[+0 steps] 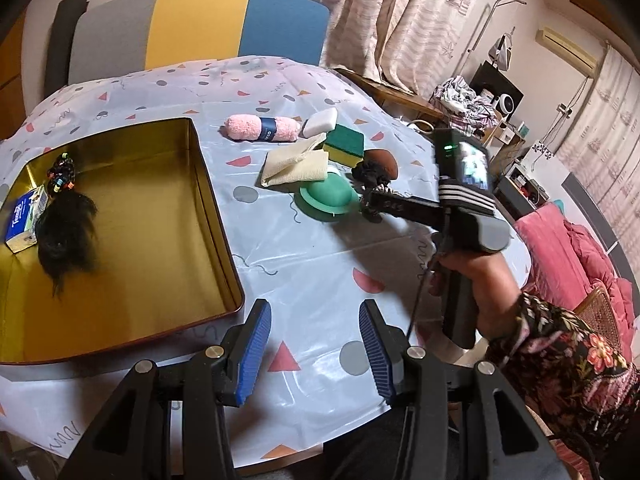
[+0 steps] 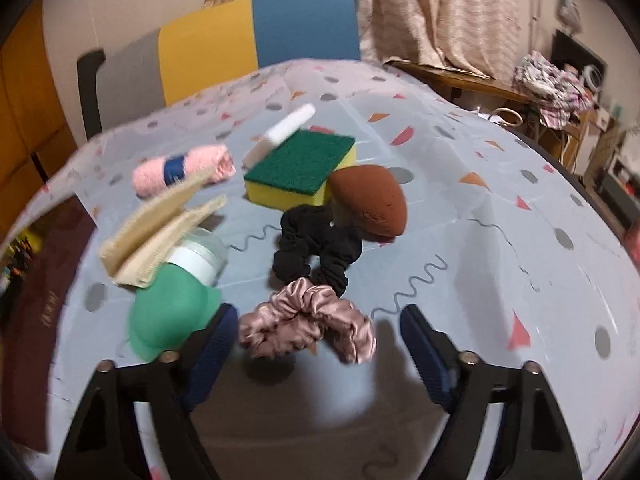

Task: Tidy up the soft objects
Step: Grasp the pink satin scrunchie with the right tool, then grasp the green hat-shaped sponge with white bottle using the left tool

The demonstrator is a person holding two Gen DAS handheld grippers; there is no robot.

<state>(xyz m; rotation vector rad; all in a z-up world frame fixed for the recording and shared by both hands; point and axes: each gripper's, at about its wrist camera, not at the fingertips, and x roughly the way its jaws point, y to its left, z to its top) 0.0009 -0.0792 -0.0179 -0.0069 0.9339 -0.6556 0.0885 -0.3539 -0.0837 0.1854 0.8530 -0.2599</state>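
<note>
A gold tin (image 1: 216, 216) on the table's left holds a black hair piece (image 1: 66, 226) and a tissue pack (image 1: 24, 216). My left gripper (image 1: 314, 344) is open and empty, low over the table in front of the tin. My right gripper (image 2: 316, 360) is open, with a pink satin scrunchie (image 2: 308, 324) lying between its fingers. Beyond it lie a black scrunchie (image 2: 316, 250), a brown sponge (image 2: 370, 200), a green-and-yellow sponge (image 2: 300, 170), a white sponge (image 2: 286, 130), a pink towel roll (image 2: 182, 170), a beige cloth (image 2: 160, 232) and a green silicone bottle (image 2: 172, 312).
A grey, yellow and blue chair (image 1: 192, 28) stands behind the table. The patterned tablecloth (image 1: 312, 256) covers the round table. Curtains, shelves and a pink duvet (image 1: 568, 248) lie to the right. The right gripper also shows in the left wrist view (image 1: 370, 200).
</note>
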